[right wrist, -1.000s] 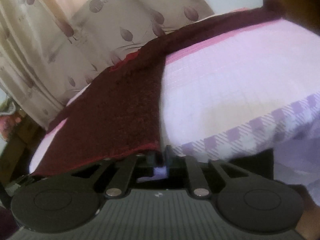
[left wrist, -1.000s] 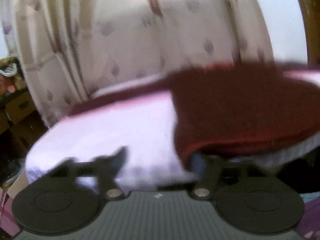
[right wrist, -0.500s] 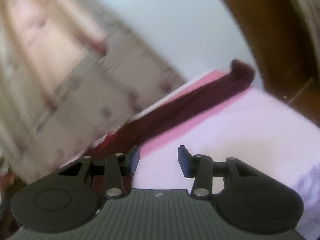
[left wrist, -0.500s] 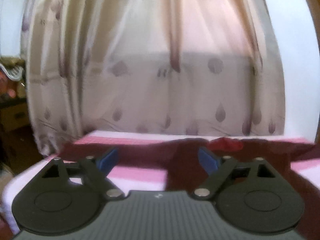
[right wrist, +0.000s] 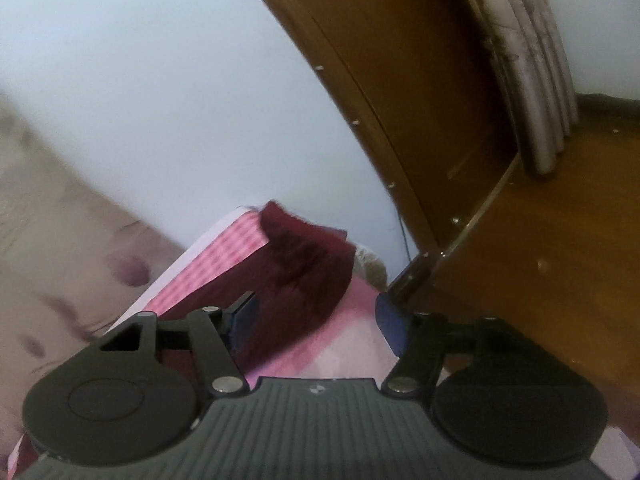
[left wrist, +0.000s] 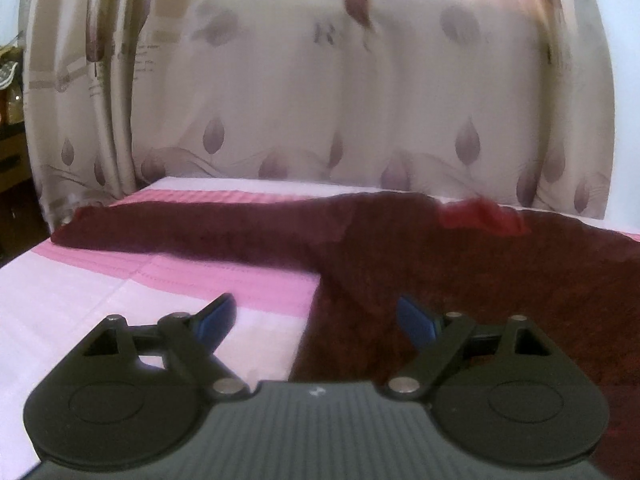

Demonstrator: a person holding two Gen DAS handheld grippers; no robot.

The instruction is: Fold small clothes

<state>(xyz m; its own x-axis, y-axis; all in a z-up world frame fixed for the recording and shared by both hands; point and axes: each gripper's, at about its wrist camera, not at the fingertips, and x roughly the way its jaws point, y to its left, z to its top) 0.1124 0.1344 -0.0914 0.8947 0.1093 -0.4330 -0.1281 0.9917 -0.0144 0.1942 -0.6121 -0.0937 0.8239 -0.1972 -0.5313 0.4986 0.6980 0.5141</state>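
Observation:
A dark maroon knitted garment [left wrist: 460,280] lies spread flat on the bed, one sleeve [left wrist: 180,232] stretched to the left and a red neck lining [left wrist: 480,218] at its far edge. My left gripper [left wrist: 316,318] is open and empty, hovering over the garment's left edge. In the right wrist view the other sleeve end [right wrist: 304,264] lies toward the bed's far corner. My right gripper [right wrist: 316,320] is open and empty just above that sleeve.
The bed has a pink and white sheet [left wrist: 100,292]. A beige leaf-print curtain [left wrist: 320,100] hangs behind it. A brown wooden headboard [right wrist: 420,100] and a white wall [right wrist: 160,80] stand to the right.
Both grippers let go of the garment's hem and opened. They rose and moved forward over the bed; the right one turned toward the far sleeve and headboard.

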